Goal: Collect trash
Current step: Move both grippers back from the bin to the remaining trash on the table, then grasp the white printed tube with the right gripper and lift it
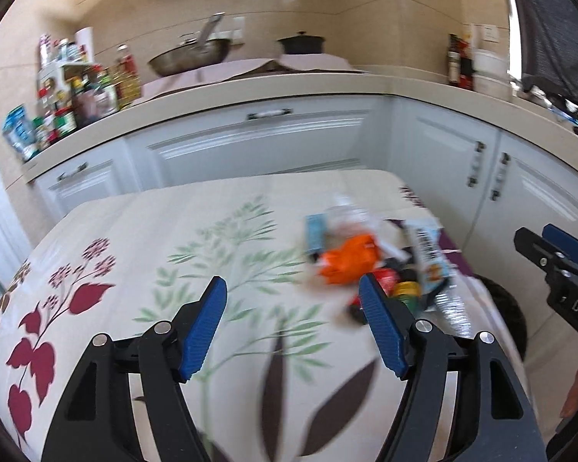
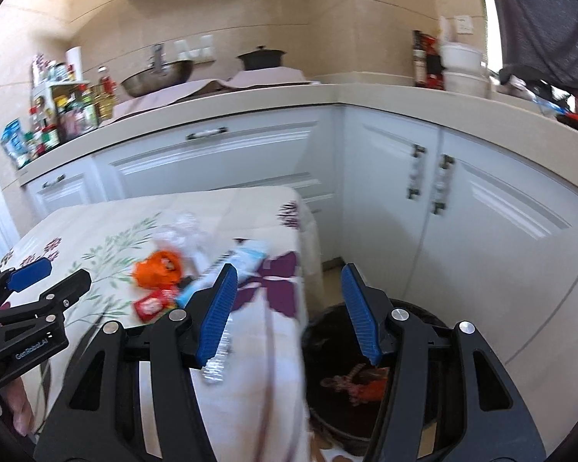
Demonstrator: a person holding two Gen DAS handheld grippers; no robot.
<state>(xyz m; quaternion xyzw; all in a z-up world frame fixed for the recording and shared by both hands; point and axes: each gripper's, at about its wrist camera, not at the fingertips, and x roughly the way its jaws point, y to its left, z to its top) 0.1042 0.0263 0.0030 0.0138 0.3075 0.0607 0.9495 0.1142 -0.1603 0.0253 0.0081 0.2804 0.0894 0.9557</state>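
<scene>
Both tongs, left (image 1: 293, 300) & right (image 2: 287, 288), gaped empty; approach step. Next: grab crumpled orange wrapper (image 2: 160, 267), drop in black bin (image 2: 327, 331).

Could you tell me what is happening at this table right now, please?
A person holds two grippers over a table with a floral cloth. Both the left gripper and the right gripper are open and empty. A small heap of trash, including an orange wrapper and a red packet, lies near the table's corner. A dark bin stands on the floor beside it, with some rubbish inside.
</scene>
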